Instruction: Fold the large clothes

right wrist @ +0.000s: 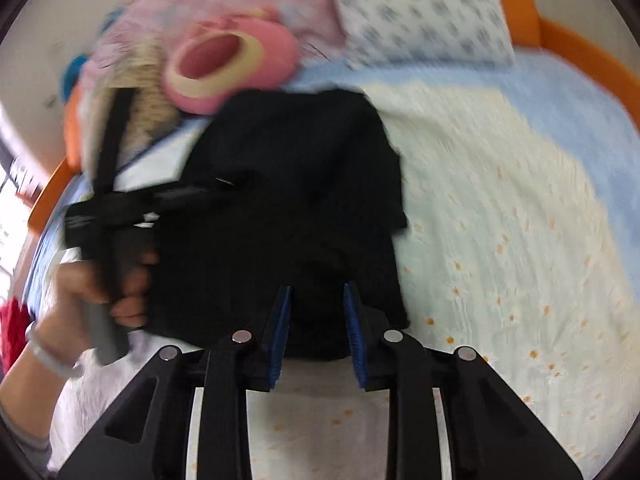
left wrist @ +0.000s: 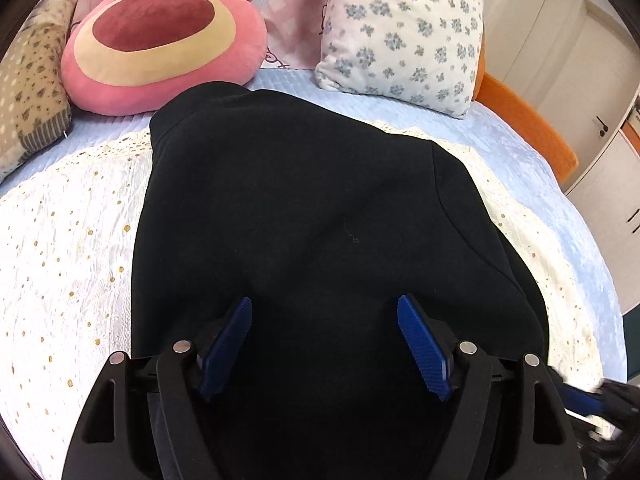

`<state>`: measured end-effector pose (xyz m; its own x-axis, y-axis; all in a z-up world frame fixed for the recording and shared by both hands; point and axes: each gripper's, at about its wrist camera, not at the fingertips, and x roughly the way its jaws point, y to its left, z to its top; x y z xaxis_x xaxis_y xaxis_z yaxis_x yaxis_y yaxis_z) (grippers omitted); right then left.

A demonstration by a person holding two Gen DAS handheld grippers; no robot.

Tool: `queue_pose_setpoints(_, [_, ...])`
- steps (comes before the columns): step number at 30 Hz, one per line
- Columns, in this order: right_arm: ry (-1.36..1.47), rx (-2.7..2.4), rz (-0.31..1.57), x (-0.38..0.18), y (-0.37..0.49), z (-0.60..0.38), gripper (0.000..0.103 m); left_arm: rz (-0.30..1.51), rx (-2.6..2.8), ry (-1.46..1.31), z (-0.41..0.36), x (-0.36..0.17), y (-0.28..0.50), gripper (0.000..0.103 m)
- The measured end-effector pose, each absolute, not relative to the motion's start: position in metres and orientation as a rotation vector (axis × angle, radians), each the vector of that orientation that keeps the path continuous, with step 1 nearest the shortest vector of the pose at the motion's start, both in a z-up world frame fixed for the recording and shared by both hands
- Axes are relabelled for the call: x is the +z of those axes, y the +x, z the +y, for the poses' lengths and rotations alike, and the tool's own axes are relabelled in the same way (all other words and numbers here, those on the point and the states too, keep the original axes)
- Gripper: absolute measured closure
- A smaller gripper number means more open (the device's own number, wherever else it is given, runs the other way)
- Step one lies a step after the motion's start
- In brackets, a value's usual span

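A large black garment lies folded into a compact shape on a white lace cover on the bed. My left gripper hovers over its near part, jaws wide open and empty. In the right wrist view, which is blurred, the garment lies ahead. My right gripper is over its near edge with the blue pads apart and nothing between them. The left gripper's body, held by a hand, shows at the garment's left side.
A pink plush bear cushion, a floral pillow and a beige patterned pillow line the head of the bed. The orange bed frame runs along the right, with white cabinets beyond.
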<state>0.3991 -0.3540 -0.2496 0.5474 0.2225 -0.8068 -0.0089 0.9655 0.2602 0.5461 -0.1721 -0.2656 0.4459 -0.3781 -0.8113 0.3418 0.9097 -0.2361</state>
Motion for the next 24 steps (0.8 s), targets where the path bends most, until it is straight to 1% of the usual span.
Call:
queue_pose_setpoints(2, [0.272, 0.122, 1.008, -0.274, 0.407, -0.36, 0.077, 1.019, -0.443, -0.034, -0.172, -0.265, 0.546, 0.025])
queue_pose_setpoints(4, [0.259, 0.095, 0.976, -0.28, 0.407, -0.355, 0.076, 1.027, -0.452, -0.041, -0.171, -0.262, 0.546, 0.025])
queue_pose_setpoints(6, [0.216, 0.066, 0.959, -0.28, 0.407, -0.346, 0.076, 1.038, -0.512, -0.063, -0.165, -0.255, 0.543, 0.022])
queue_pose_setpoints(9, [0.259, 0.081, 0.937, -0.284, 0.405, -0.353, 0.076, 1.067, -0.613, -0.15, -0.131, -0.238, 0.534, 0.021])
queue_pose_setpoints(11, [0.291, 0.107, 0.924, -0.286, 0.405, -0.358, 0.076, 1.081, -0.612, -0.198, -0.108, -0.231, 0.53, 0.014])
queue_pose_setpoints(12, [0.304, 0.12, 0.909, -0.287, 0.403, -0.361, 0.076, 1.104, -0.618, -0.227, -0.093, -0.23, 0.53, 0.013])
queue_pose_setpoints(15, [0.335, 0.126, 0.854, -0.29, 0.397, -0.364, 0.076, 1.162, -0.62, -0.277, -0.07, -0.239, 0.53, 0.013])
queue_pose_setpoints(20, [0.315, 0.109, 0.809, -0.29, 0.389, -0.361, 0.075, 1.29, -0.601, -0.442, -0.052, -0.285, 0.544, 0.013])
queue_pose_setpoints(22, [0.358, 0.135, 0.802, -0.291, 0.389, -0.367, 0.075, 1.262, -0.612, -0.449, -0.055, -0.288, 0.544, 0.01])
queue_pose_setpoints(24, [0.384, 0.149, 0.798, -0.292, 0.39, -0.371, 0.075, 1.251, -0.626, -0.437, -0.061, -0.286, 0.544, 0.009])
